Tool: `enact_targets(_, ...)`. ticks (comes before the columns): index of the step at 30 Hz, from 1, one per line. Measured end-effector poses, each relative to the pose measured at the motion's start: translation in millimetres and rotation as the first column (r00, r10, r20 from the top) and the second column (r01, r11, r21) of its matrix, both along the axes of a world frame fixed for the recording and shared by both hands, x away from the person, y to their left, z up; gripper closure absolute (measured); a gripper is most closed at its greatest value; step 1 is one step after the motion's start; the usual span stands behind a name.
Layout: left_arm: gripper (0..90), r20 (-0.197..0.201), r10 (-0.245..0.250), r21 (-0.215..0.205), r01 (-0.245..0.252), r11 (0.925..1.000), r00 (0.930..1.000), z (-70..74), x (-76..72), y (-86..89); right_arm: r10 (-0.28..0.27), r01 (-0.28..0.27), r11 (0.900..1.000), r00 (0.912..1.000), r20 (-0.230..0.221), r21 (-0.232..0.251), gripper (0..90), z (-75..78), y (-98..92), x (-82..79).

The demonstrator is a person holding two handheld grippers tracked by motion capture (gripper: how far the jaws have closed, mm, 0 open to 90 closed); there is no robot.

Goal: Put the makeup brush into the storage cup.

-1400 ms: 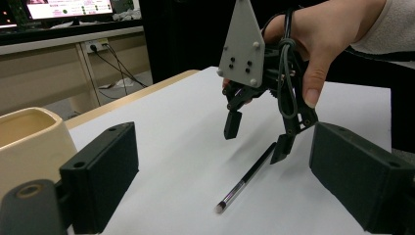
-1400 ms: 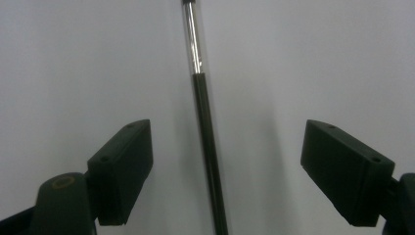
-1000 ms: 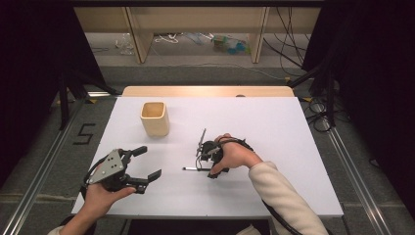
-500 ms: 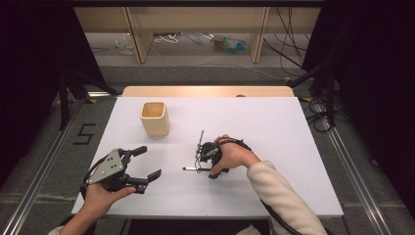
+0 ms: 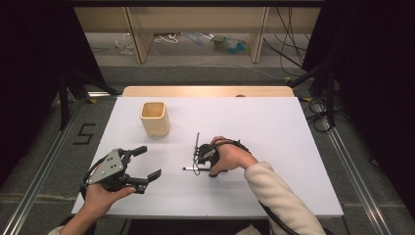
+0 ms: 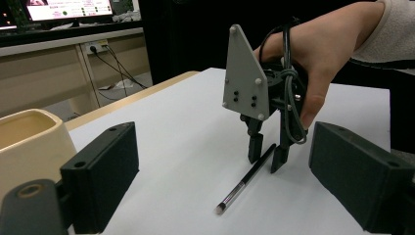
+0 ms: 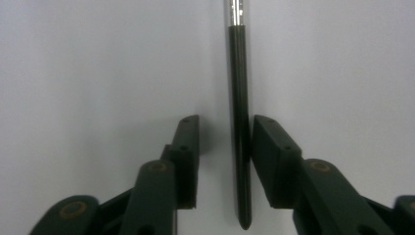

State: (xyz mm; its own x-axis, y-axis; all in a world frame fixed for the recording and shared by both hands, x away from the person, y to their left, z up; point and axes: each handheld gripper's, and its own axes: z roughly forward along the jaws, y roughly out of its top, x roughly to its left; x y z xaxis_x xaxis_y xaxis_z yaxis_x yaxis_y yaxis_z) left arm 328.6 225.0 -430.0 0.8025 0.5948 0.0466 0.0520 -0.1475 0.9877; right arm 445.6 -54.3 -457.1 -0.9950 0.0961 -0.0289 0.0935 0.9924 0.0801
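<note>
Pen (image 7: 240, 122) flat (silver end toward left tongs (image 5: 142, 164)).

Since a second ago we have brought our right gripper (image 5: 200, 161) slightly lower over the thin black pen with a silver tip (image 5: 195, 169) on the white table; its jaws now straddle the pen's barrel.

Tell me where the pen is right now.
The pen lies flat on the white table, near its middle in the high view, between the open jaws of the right gripper, not yet clamped. The cup stands farther back to its left.
</note>
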Motion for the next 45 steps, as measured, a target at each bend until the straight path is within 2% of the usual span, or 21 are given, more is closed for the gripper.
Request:
enact_targets(2,11.0,-0.001,0.000,-0.001,0.000,1.0000,1.0000,0.0,-0.2,-0.1,0.017,-0.017,1.000,0.9999,-0.001,-0.009,69.3,0.1,1.8,-1.0)
enact_targets(3,11.0,0.001,-0.001,-0.004,0.001,1.0000,1.0000,0.0,0.0,-0.2,-0.022,0.021,0.999,0.9996,-0.018,-0.035,71.2,1.6,2.6,-4.0)
enact_targets(4,11.0,0.001,-0.001,-0.004,0.001,1.0000,1.0000,0.0,0.0,-0.2,-0.022,0.021,0.999,0.9996,-0.018,-0.035,71.2,1.6,2.6,-4.0)
enact_targets(5,11.0,0.000,0.000,-0.001,0.000,1.0000,1.0000,0.1,0.0,-0.1,0.026,-0.026,1.000,0.9996,-0.007,-0.013,72.5,0.2,2.5,-1.7)
enact_targets(6,11.0,0.001,0.000,0.000,0.000,1.0000,1.0000,0.0,0.0,-0.2,0.031,-0.031,0.999,0.9995,-0.006,-0.013,73.2,0.1,2.8,-1.6)
enact_targets(10,11.1,0.003,-0.003,0.005,0.003,1.0000,1.0000,-0.1,0.2,-0.4,-0.010,0.009,0.999,0.9995,-0.029,-0.046,79.3,2.3,4.2,-6.1)
enact_targets(13,11.2,0.001,-0.002,0.007,0.002,1.0000,1.0000,-0.4,0.3,-1.2,-0.004,0.002,0.999,0.9991,-0.042,-0.049,80.9,2.3,4.2,-5.7)
enact_targets(15,11.2,-0.001,-0.004,0.005,0.004,1.0000,1.0000,-0.5,0.1,-1.3,0.025,-0.027,0.999,0.9989,-0.039,-0.040,83.1,1.2,3.4,-4.0)
enact_targets(22,11.4,-0.001,-0.002,0.007,0.002,1.0000,1.0000,-0.7,0.3,-1.2,0.051,-0.053,0.998,0.9981,-0.034,-0.039,84.2,1.0,3.4,-2.8)
enact_targets(23,11.4,-0.002,-0.003,0.007,0.003,1.0000,1.0000,-0.7,0.2,-1.4,0.046,-0.047,0.999,0.9983,-0.035,-0.015,84.2,-0.7,2.8,-3.2)
enact_targets(24,11.5,-0.003,-0.002,0.006,0.002,1.0000,1.0000,-0.7,-0.1,-1.6,0.047,-0.048,0.998,0.9984,-0.030,-0.035,84.3,0.9,3.2,-3.4)
enact_targets(27,11.6,-0.004,0.000,0.006,0.000,1.0000,1.0000,-0.8,-0.2,-1.4,0.047,-0.049,0.998,0.9983,-0.034,-0.036,84.3,1.1,3.3,-3.3)
enact_targets(29,11.8,-0.004,0.000,0.007,0.000,1.0000,1.0000,-0.9,0.0,-1.1,0.017,-0.019,0.999,0.9991,-0.037,-0.043,84.3,2.2,3.6,-5.1)
enact_targets(31,11.8,-0.002,0.000,0.007,0.000,1.0000,1.0000,-1.0,0.0,-1.2,0.043,-0.043,0.999,0.9985,-0.035,-0.023,84.3,0.8,1.7,-2.4)
enact_targets(32,11.8,-0.002,-0.001,0.007,0.001,1.0000,1.0000,-1.0,0.0,-1.2,0.011,-0.013,0.999,0.9988,-0.049,-0.031,84.4,2.0,1.4,-3.5)
enact_targets(35,11.8,-0.002,0.001,0.008,-0.001,1.0000,1.0000,-1.1,0.0,-1.3,0.000,-0.001,1.000,0.9984,-0.057,-0.019,84.4,2.3,-0.2,-3.0)
enact_targets(37,11.8,-0.001,0.001,0.009,-0.001,1.0000,1.0000,-1.0,0.0,-1.3,0.003,-0.004,1.000,0.9983,-0.058,-0.018,84.4,2.2,-0.4,-2.7)
enact_targets(39,11.8,-0.002,0.002,0.008,-0.002,1.0000,1.0000,-1.2,0.0,-1.4,0.035,-0.034,0.999,0.9985,-0.042,0.007,84.4,1.3,-0.5,-1.3)
enact_targets(40,11.8,-0.004,0.002,0.008,-0.002,1.0000,1.0000,-1.3,0.0,-1.4,0.002,-0.003,1.000,0.9984,-0.057,-0.018,84.4,2.7,-1.3,-2.6)
enact_targets(42,11.8,-0.003,0.002,0.008,-0.002,1.0000,1.0000,-1.4,0.1,-1.5,0.015,-0.016,1.000,0.9982,-0.058,-0.011,84.4,2.3,-2.3,-1.4)
enact_targets(45,11.8,0.000,0.000,0.008,0.000,1.0000,1.0000,-1.4,0.2,-1.6,-0.001,0.001,1.000,0.9985,-0.055,0.000,84.4,3.7,-3.7,-1.2)
